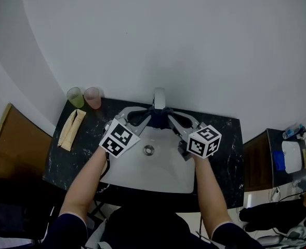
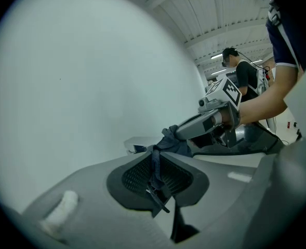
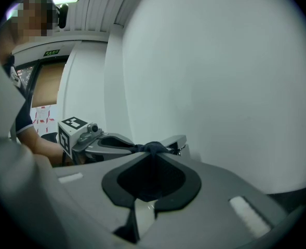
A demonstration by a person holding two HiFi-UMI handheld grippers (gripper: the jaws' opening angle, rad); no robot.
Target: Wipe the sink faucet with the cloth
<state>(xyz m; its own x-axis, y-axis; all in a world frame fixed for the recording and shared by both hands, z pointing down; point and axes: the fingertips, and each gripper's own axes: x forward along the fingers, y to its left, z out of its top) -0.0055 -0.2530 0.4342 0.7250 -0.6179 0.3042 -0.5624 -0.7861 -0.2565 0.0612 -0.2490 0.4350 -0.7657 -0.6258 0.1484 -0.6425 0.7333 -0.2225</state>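
My left gripper (image 1: pixel 142 117) has its jaws pressed together on one end of the dark blue cloth (image 1: pixel 157 117); in the left gripper view a thin strand of it runs down between the closed pads (image 2: pixel 142 175). My right gripper (image 1: pixel 169 119) is likewise clamped tight on the other end, with the fabric pinched right at the jaw tips. The two grippers point in toward each other, tips close together, so the cloth is bunched into a short knot between them. That knot sits right up against the faucet (image 1: pixel 159 97), at its front, above the back edge of the sink (image 1: pixel 165 178); whether it wraps around the faucet I cannot tell. In the right gripper view the faucet's grey spout (image 3: pixel 176 141) shows just behind the bunch (image 3: pixel 153 148), with the left gripper (image 3: pixel 103 141) beyond it. The sink is set in a dark counter (image 1: pixel 228 144) against a pale wall (image 1: pixel 168 35). At the counter's far left corner, well apart from my grippers, stand a green cup (image 1: pixel 75 97) and a pink cup (image 1: pixel 92 97), side by side.
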